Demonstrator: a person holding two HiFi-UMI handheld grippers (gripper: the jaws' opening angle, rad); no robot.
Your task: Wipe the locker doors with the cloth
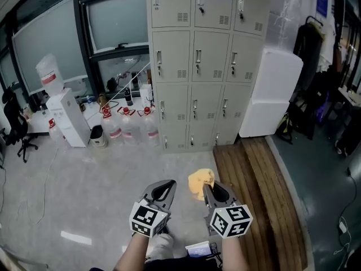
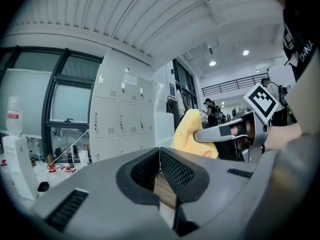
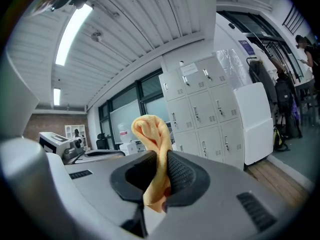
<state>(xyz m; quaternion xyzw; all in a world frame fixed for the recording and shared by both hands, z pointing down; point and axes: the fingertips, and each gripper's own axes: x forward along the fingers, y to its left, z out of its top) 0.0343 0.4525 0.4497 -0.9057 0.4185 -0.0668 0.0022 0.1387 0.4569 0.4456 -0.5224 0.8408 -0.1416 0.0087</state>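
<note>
Right hand-held gripper (image 3: 161, 174) is clamped on the yellow cloth (image 3: 150, 131). A fold is nipped between the ribbed pads, and a rolled loop stands up above the jaws. Left hand-held gripper (image 2: 160, 164) has its jaws pressed together at the tips with nothing caught in them; only a strip of floor shows through the slit lower down. In the head view the two are held side by side, low in front of the person, and the cloth is bunched at the tip of the right one, above the grey floor (image 1: 113, 174) near the edge of a wooden platform (image 1: 259, 185). The lockers (image 1: 197, 66) stand well apart from both tools, straight ahead: a grey bank three doors wide, each door with a handle and a vent. A white cabinet (image 1: 273, 89) is just beside their right flank, and water bottles (image 1: 127, 130) sit on the floor to their left. No door is touched, so this looks like the approach, cloth in hand, with wiping not yet begun. The next move calls for closing in, lifting the right tool to a door and pressing that loop flat on the panel. Mind the handles, which look likely to snag the cloth.
</note>
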